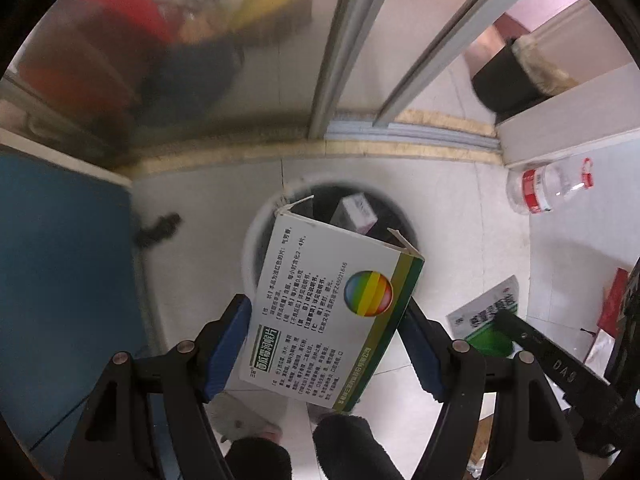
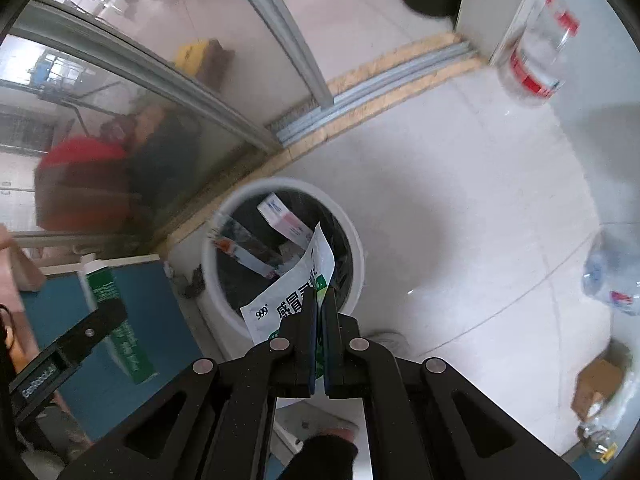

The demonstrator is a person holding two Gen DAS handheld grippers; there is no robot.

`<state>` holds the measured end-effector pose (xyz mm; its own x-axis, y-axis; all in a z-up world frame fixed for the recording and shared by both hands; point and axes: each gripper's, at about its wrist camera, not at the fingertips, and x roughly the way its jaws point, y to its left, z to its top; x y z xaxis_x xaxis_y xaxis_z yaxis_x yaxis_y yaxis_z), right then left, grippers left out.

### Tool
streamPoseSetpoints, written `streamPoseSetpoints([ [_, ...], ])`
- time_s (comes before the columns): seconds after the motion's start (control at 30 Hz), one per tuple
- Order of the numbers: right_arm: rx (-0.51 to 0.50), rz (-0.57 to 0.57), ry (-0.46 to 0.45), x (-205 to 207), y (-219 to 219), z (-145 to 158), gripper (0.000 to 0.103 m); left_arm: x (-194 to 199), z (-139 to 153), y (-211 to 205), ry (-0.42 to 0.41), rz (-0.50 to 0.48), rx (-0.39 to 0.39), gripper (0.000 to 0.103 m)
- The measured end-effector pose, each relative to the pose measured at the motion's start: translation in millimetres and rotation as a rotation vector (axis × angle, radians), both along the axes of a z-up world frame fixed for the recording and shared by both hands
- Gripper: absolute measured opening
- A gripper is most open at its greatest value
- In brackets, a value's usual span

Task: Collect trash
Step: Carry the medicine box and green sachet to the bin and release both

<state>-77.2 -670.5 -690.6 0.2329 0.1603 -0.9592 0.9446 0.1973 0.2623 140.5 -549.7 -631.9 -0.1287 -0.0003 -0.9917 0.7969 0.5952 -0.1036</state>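
Observation:
My left gripper [image 1: 326, 316] is shut on a white medicine box [image 1: 328, 312] with a rainbow ball and green-yellow stripe, held above the white bin [image 1: 250, 248]. A small pink-white box [image 1: 354, 212] lies inside the bin. My right gripper [image 2: 320, 296] is shut on a white and green 999 sachet [image 2: 290, 292], held over the bin's near rim [image 2: 356, 248]. The bin holds a pink-white box [image 2: 286, 220] and other wrappers. The sachet [image 1: 486, 312] and the right gripper's finger also show at the right of the left wrist view.
Clear plastic bottles with red labels lie on the floor [image 1: 548, 188], [image 2: 536, 52], another crushed bottle [image 2: 612, 276] at right. A blue panel [image 1: 60, 280] stands left of the bin. A glass sliding door [image 2: 160, 92] and its track [image 1: 408, 136] lie behind. A black bin [image 1: 508, 80] stands beyond.

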Motion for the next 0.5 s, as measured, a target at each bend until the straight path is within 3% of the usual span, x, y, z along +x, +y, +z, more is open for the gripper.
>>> streamPoseSetpoints([
  [0.1,0.036,0.005,-0.01,2.0,4.6,-47.1,0.002,-6.6,-30.0,-7.4,0.033,-0.005,0.016,0.071],
  [0.23,0.058,0.027,-0.01,7.6,13.5,-86.1,0.002,-11.1,-58.5,-10.3,0.077,-0.023,0.035,0.071],
  [0.43,0.094,0.035,0.001,12.7,11.9,-115.8,0.006,-3.7,-80.9,-5.4,0.142,0.007,0.04,0.074],
  [0.5,0.1,0.034,0.005,12.4,10.2,-114.3,0.012,-2.6,-79.5,-4.7,0.137,0.011,0.04,0.086],
])
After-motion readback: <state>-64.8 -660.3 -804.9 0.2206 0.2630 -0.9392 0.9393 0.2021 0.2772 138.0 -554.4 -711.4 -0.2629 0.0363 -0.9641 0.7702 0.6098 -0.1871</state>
